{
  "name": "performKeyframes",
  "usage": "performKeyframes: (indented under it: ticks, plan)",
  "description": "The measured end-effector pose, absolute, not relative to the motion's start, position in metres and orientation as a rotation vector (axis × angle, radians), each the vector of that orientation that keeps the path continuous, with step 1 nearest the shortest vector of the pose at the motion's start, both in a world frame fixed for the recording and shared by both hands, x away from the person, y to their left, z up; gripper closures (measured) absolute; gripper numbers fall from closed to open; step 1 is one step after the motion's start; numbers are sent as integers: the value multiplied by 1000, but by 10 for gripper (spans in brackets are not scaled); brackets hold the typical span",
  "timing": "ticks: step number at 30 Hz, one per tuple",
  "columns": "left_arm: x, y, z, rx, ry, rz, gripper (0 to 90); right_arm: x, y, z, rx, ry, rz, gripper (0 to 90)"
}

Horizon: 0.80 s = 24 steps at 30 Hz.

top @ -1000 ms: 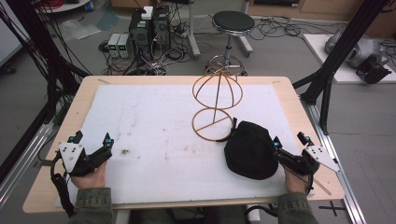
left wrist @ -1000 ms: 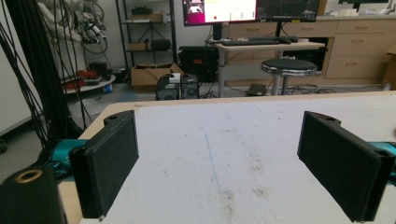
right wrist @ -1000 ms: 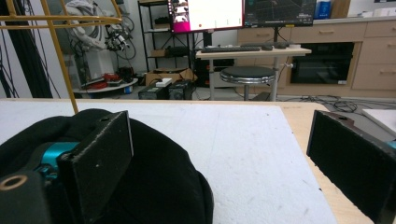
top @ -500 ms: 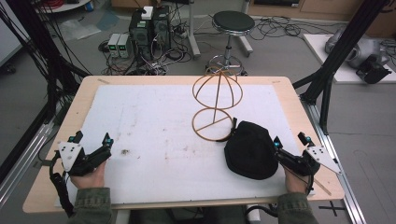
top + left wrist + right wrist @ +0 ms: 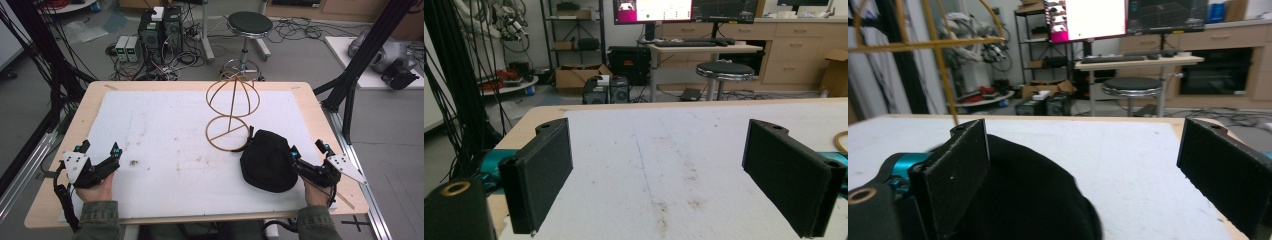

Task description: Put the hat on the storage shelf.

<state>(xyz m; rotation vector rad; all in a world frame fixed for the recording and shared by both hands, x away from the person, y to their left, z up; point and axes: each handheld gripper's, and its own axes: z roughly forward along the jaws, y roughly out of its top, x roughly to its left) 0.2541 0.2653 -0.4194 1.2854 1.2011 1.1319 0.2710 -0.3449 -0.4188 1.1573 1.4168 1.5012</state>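
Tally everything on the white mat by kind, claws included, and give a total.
Black hat: 1
Wire hat stand: 1
Claws: 2, left claw and right claw, both open
Total: 4

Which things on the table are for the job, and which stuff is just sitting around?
For the job:
black cap, next to the right gripper
wire hat stand, just behind the cap
left gripper, open over the white mat

Just sitting around:
stool on the floor
computer boxes and cables behind the table
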Motion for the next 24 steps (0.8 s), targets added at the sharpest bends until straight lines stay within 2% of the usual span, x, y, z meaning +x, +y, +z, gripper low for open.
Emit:
performKeyframes:
  ticks: [13,24]
  plan:
    - [254,263,-419,1289,1186,1119,130,276,-339,-401,1084,1624,1587,34]
    - [253,263,-418,1283,1186,1120,131,283,-320,-402,982,1946,1387,35]
